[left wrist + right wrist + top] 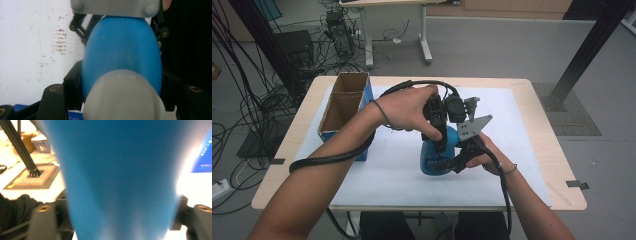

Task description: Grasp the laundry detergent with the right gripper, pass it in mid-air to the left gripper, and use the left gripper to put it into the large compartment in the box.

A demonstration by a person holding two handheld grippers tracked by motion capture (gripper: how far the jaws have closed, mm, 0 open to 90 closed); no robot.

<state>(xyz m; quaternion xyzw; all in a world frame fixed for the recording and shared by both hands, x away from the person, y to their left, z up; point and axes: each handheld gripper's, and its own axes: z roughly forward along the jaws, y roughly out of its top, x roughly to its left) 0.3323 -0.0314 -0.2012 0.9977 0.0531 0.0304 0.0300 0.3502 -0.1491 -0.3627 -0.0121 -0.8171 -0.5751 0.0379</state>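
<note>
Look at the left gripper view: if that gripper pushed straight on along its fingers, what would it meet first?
The blue bottle already sits between the left gripper's fingers, so it would press against that first. Just beyond the bottle sits the right gripper, though depth there is hard to judge.

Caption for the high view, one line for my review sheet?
Both hand-held grippers meet on a blue bottle at the table's centre, with an open cardboard box at left.

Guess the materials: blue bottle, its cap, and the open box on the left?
Blue bottle: likely plastic, smooth matte skin with a faint moulded seam down its middle. Cap: whitish, probably plastic too; blurred, so the finish is unclear. Box: cardboard, with a raw brown inside, a divider, and a printed blue outside.
</note>
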